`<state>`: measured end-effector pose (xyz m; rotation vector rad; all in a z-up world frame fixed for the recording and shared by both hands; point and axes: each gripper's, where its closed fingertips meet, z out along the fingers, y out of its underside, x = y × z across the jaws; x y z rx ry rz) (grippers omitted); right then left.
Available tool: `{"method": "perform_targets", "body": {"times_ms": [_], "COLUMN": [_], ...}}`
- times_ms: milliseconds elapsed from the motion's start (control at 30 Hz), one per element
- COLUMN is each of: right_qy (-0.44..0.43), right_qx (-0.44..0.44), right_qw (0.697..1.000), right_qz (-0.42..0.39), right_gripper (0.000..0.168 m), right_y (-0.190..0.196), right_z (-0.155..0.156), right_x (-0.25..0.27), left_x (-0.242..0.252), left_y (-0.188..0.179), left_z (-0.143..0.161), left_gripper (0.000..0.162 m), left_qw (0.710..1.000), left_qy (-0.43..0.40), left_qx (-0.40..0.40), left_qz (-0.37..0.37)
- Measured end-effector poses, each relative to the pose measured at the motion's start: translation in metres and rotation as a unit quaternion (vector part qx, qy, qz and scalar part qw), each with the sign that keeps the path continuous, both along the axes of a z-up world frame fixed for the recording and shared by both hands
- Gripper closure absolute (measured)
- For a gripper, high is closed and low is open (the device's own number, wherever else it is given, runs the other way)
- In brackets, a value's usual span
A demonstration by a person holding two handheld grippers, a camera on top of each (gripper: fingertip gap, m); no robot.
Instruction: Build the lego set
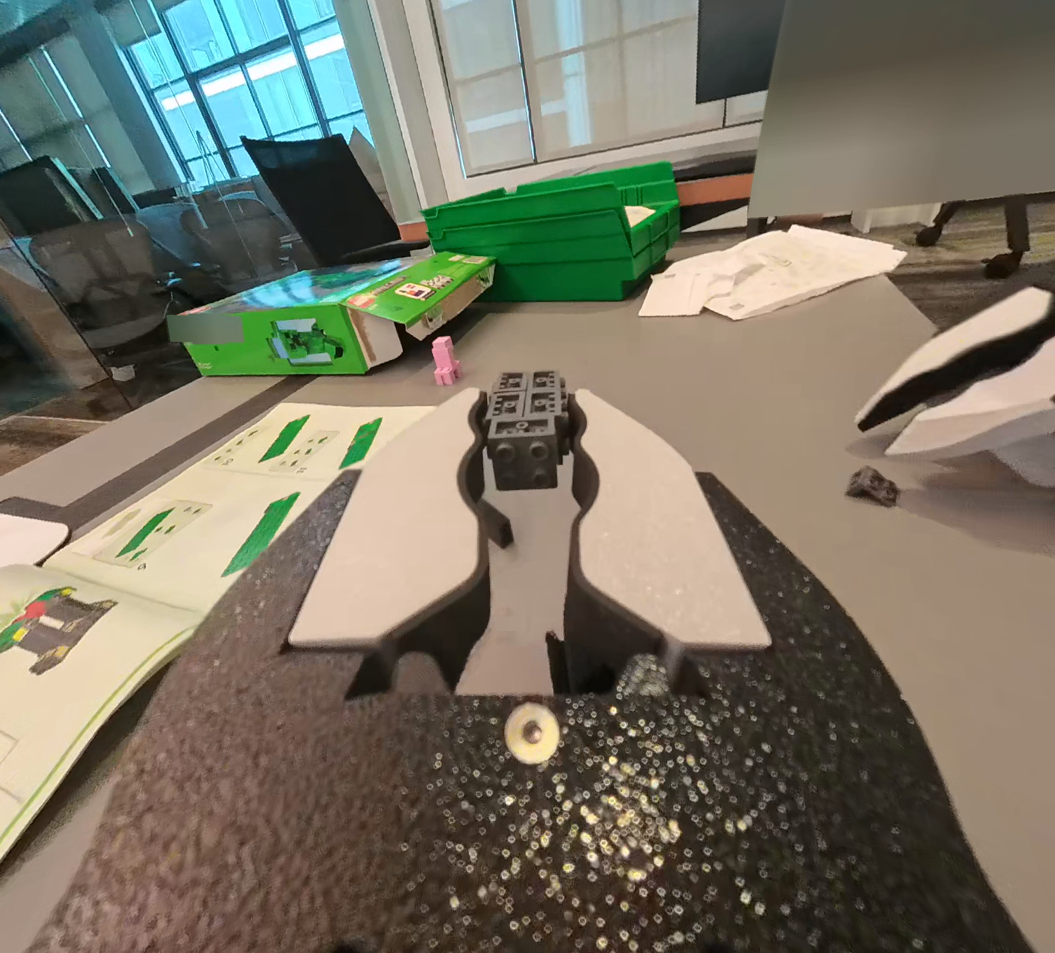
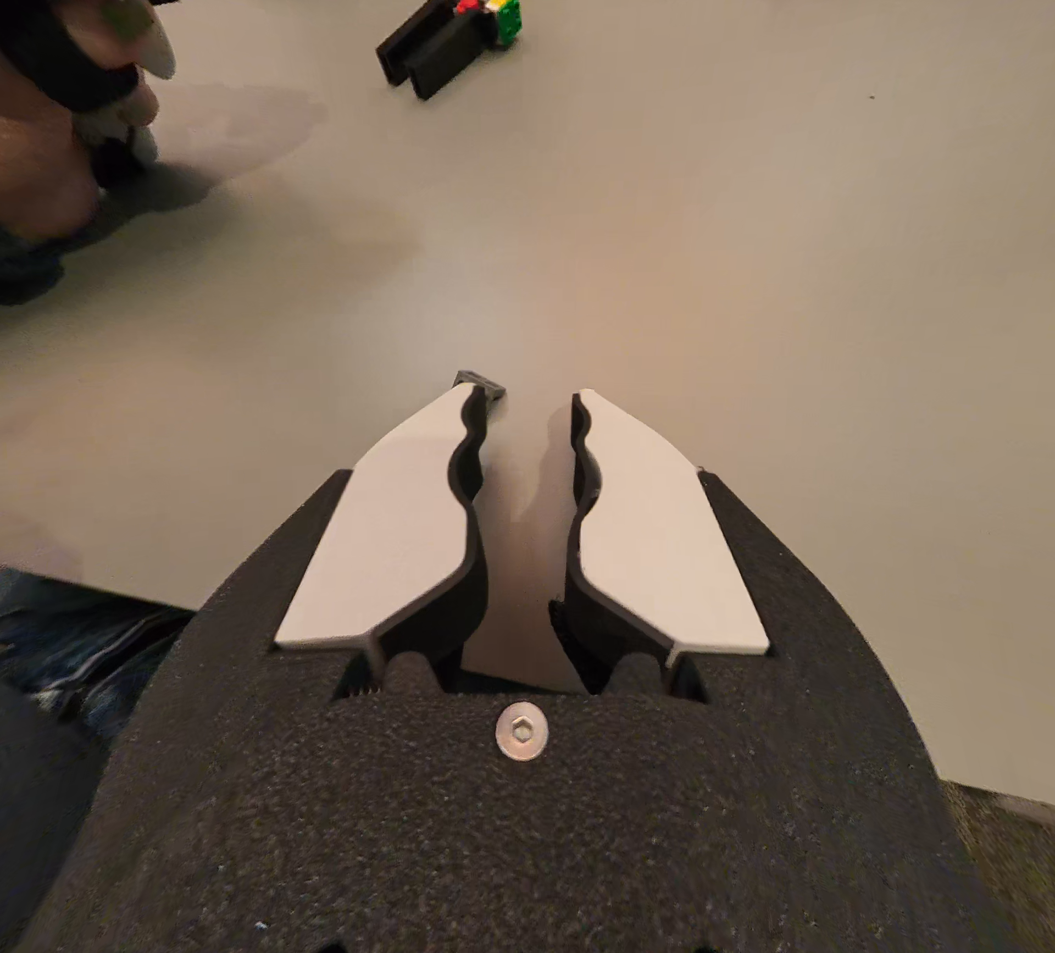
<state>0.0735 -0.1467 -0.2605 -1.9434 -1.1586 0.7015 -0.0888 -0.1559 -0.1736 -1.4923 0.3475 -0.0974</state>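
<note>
My left gripper (image 1: 525,411) is shut on a dark grey Lego assembly (image 1: 523,449), held above the grey table (image 1: 713,383). My right gripper (image 2: 531,400) is open and low over the table (image 2: 713,240). It holds nothing. A small dark grey piece (image 2: 480,383) lies by its left fingertip. In the left wrist view the same piece (image 1: 872,486) lies on the table just under the right gripper (image 1: 876,437). A black sub-build with green, red and yellow parts (image 2: 451,40) lies on its side farther off.
An open instruction booklet (image 1: 171,497) lies at the left and a pink figure (image 1: 446,361) stands beyond it. A green Lego box (image 1: 319,320), stacked green bins (image 1: 554,246) and white papers (image 1: 770,269) sit at the back. A person's hand (image 2: 34,172) is at the left. The tips of one gripper are about 20 centimetres away from the tips of the other.
</note>
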Motion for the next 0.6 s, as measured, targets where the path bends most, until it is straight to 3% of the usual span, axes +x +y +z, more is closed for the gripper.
{"method": "perform_targets", "body": {"times_ms": [167, 333, 600], "right_qy": [-0.012, -0.021, -0.069], "right_qx": [0.006, 0.006, 0.027], "right_qw": [0.999, 0.995, 0.992], "right_qz": [-0.050, -0.098, -0.106], "right_gripper": [0.143, 0.143, 0.151], "right_y": [-0.006, -0.011, -0.017], "right_z": [-0.001, 0.001, -0.008], "right_x": [-0.006, -0.006, -0.014], "left_x": [0.011, 0.027, 0.025], "left_y": [0.011, -0.003, -0.008], "left_z": [-0.001, 0.001, 0.010], "left_gripper": [0.136, 0.136, 0.136], "left_qw": [1.000, 0.998, 0.997], "left_qy": [0.018, 0.033, 0.021], "left_qx": [0.006, 0.017, 0.030], "left_qz": [-0.025, -0.059, -0.063]}}
